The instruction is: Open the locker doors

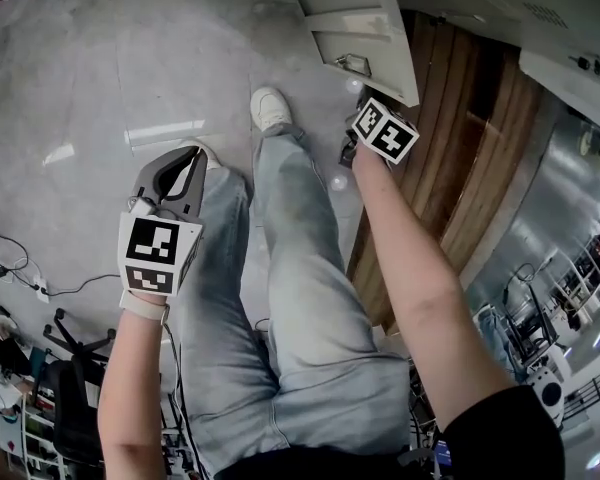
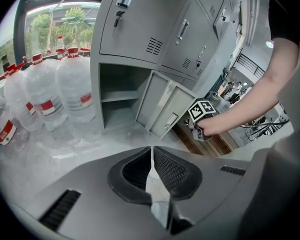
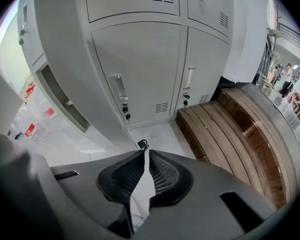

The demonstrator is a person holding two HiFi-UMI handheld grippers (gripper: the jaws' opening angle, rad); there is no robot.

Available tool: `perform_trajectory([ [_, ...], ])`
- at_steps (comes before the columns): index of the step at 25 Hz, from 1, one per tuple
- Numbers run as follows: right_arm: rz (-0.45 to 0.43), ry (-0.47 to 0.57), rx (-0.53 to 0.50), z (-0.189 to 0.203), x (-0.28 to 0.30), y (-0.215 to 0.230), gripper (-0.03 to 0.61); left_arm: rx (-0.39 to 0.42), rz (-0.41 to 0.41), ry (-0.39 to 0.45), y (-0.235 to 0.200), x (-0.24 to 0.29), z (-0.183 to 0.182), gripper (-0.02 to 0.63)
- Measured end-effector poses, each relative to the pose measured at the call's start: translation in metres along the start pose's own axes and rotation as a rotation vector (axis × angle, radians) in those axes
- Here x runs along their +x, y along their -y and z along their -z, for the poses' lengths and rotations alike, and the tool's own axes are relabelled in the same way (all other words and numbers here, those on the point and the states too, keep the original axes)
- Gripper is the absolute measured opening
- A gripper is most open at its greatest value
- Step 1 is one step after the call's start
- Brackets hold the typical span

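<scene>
The left gripper (image 2: 152,149) has its jaws pressed together with nothing between them. The right gripper (image 3: 144,150) has its jaws drawn almost together too, and no view shows them pinching anything. A small dark lock piece (image 3: 142,144) sits right at their tips; whether it touches them cannot be told.

Only the left gripper view shows the open locker door (image 2: 165,109). It is swung out ahead of the left jaws and a little to their right, with the bare compartment (image 2: 117,104) it uncovers ahead and left. Water bottles (image 2: 65,89) stand in a row far to the left of those jaws.

Only the right gripper view shows the closed locker doors (image 3: 140,69). They stand ahead of and above the right jaws, each with a handle and lock. Wooden slats (image 3: 235,134) run to the right of them.

The head view alone shows the person's legs (image 1: 300,298) between the two grippers. It also shows the right gripper close under the open door's lower corner. Pale floor (image 1: 130,78) lies open ahead of the left jaws. The right jaws have the door's edge on their left and the slats' edge on their right.
</scene>
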State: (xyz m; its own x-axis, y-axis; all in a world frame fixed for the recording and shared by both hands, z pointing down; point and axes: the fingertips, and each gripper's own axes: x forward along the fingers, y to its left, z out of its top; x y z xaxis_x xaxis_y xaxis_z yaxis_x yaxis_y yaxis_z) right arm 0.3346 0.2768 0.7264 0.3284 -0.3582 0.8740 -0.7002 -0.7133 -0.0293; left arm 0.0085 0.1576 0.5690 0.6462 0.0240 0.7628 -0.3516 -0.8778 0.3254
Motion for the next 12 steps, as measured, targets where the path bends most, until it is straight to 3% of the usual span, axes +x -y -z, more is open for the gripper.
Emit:
perform_trajectory([
  [12, -0.204, -0.034, -0.102, -0.017, -0.097, -0.059, 0.028, -0.074, -0.033, 0.037, 0.015, -0.038, -0.041, 0.017],
])
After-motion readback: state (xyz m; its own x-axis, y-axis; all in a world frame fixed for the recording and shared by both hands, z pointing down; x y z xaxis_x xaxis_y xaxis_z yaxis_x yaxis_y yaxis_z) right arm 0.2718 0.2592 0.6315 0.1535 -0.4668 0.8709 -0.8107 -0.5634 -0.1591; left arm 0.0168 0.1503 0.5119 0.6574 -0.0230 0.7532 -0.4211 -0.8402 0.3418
